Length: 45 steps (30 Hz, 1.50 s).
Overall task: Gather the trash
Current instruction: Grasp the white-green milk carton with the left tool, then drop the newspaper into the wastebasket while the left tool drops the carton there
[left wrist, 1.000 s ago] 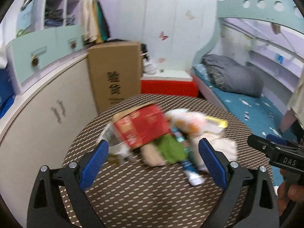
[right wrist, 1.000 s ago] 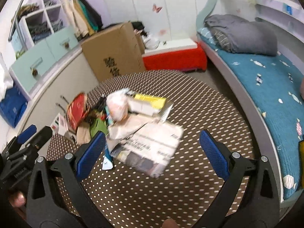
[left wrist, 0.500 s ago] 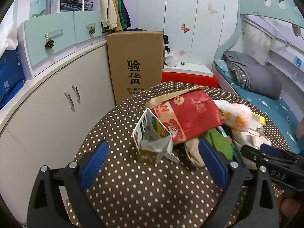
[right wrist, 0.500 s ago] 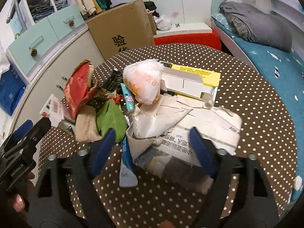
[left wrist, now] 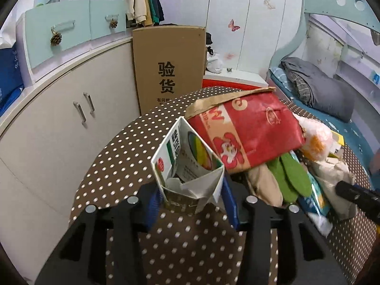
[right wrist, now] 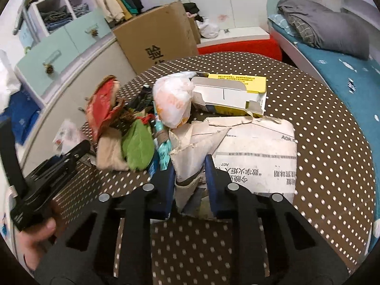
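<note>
A pile of trash lies on a round brown dotted table (left wrist: pixel 123 156). My left gripper (left wrist: pixel 190 197) is shut on an open white carton (left wrist: pixel 187 166) at the pile's left edge. A red paper bag (left wrist: pixel 251 130) leans behind it, with green leaves (left wrist: pixel 289 178) to the right. My right gripper (right wrist: pixel 190 178) is shut on a torn flap of a white paper sack (right wrist: pixel 256 156). An orange-filled plastic bag (right wrist: pixel 173 99) and a yellow-and-white box (right wrist: pixel 232 92) lie behind the sack. The red bag (right wrist: pixel 102 104) and green leaves (right wrist: pixel 137 147) show to the left.
A tall cardboard box (left wrist: pixel 168 66) stands behind the table against white cabinets (left wrist: pixel 59 123). A bed (right wrist: pixel 337 57) with a grey blanket runs along the right. A red low stand (right wrist: pixel 239 45) sits behind the table.
Both grippers moved forward into the pile and closed: the left onto the white carton, the right onto the white sack's torn flap.
</note>
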Tool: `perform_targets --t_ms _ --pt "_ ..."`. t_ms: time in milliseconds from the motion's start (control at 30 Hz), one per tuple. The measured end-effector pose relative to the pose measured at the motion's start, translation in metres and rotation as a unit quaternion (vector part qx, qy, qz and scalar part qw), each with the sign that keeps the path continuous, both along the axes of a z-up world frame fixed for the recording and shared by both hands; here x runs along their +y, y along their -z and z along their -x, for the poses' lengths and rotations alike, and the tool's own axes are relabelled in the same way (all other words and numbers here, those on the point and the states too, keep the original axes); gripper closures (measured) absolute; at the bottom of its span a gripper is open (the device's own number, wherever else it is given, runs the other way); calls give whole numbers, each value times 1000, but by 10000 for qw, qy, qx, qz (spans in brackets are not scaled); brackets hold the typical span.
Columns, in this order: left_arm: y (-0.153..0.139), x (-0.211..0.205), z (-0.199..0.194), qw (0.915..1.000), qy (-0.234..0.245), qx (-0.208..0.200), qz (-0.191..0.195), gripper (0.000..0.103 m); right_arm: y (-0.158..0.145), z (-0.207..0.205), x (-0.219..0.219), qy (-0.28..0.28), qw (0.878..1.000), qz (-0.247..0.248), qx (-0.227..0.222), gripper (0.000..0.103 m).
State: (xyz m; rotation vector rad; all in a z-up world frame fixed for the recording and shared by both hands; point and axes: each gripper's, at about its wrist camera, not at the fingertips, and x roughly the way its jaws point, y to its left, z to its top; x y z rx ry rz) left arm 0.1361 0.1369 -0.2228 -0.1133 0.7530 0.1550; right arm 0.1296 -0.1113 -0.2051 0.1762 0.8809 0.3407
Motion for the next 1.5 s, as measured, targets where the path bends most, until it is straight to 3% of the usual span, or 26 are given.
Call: perform_targets --t_ms 200,467,767,1033,1267,1500 --pt "-12 1 29 9999 -81 -89 27 59 -16 25 -29 -34 9995 -278 -132 80" --pt "-56 -24 53 9983 197 -509 188 59 -53 42 -61 90 9972 -482 -567 79" --pt "-107 -84 52 9895 995 -951 440 59 -99 50 -122 444 9901 -701 -1134 79" --pt "-128 -170 26 9730 1958 -1000 697 59 -111 49 -205 1158 9807 -776 -1372 79" --pt "-112 -254 -5 9583 2666 -668 781 59 -62 26 -288 1867 9741 -1048 -725 79" --pt "-83 -318 -33 9474 3121 -282 644 59 58 -24 -342 2313 9613 -1348 648 79"
